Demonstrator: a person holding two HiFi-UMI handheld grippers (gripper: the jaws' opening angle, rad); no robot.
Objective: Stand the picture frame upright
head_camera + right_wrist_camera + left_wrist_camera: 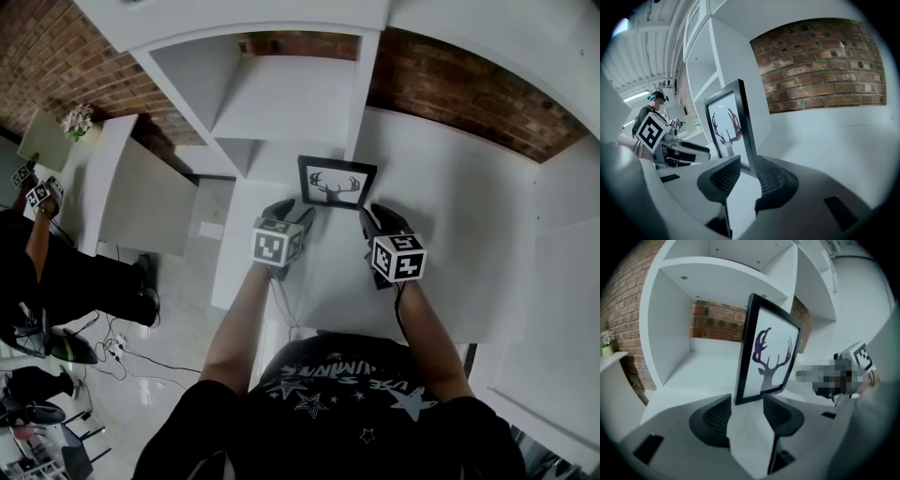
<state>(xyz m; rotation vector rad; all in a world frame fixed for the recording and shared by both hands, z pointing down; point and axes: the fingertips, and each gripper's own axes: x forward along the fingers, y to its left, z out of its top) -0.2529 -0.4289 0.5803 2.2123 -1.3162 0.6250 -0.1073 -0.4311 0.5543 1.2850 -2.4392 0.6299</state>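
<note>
- At the far left edge of the head view, another person [37,253] stands well apart from my work. A small pot of flowers [77,122] sits on a white ledge above them.
- Left of centre, my left gripper [295,212] points at the lower left corner of the picture frame [336,183]. In the left gripper view its jaws are spread wide, one pad either side of that corner. Neither pad presses on it.
- The frame stands upright on the white surface [450,216], in the middle of the head view. It is just in front of the open compartment of the white shelving unit [281,94]. It is black-rimmed and shows a dark deer's head with antlers, facing me.
- Right of centre, my right gripper [378,217] sits at the frame's lower right corner. In the right gripper view its jaws stand a little apart with the frame's side edge between them. The pads are close on both sides, but I see no squeeze.
- The brick wall [469,84] runs along the upper right, behind the white surface.
</note>
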